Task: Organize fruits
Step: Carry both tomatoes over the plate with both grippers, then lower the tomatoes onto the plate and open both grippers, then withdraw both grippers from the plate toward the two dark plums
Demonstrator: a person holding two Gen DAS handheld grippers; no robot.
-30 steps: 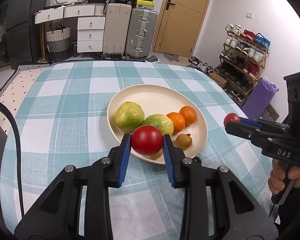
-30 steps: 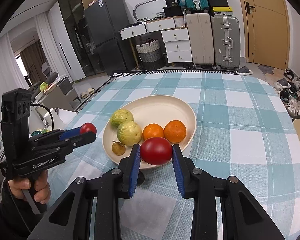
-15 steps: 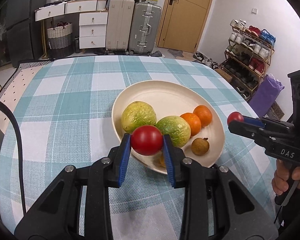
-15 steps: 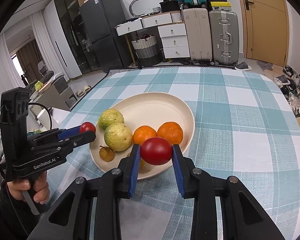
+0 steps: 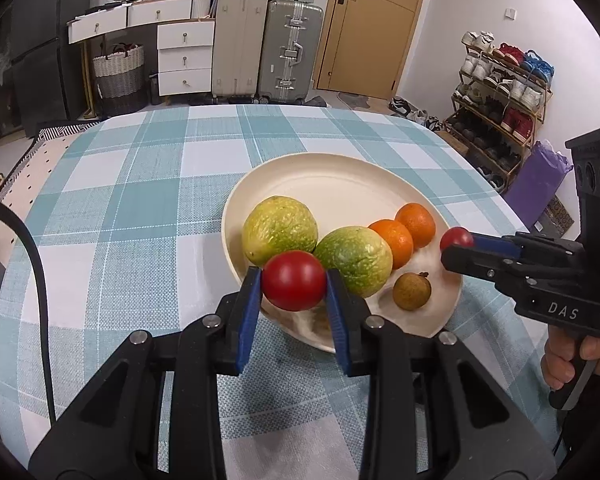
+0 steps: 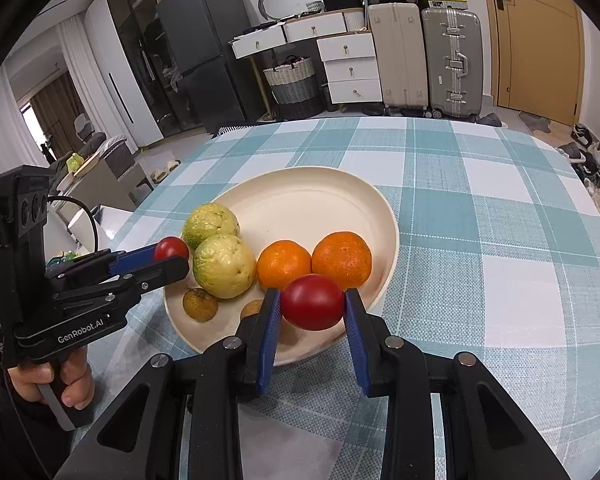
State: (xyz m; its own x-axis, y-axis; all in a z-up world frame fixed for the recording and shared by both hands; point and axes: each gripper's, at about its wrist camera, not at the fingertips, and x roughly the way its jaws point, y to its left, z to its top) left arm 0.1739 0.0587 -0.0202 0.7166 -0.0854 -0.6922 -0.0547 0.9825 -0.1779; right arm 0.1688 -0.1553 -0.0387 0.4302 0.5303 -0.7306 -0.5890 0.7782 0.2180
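shoe rack left view only, fridge right view only, both tongs pinching tomatoes

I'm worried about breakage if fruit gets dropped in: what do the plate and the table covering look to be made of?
The plate looks like matte cream plastic or bamboo-fibre ware, with no glassy shine, though glazed ceramic can't be excluded. The tablecloth is woven fabric in a teal-and-white check; its weave texture shows clearly.
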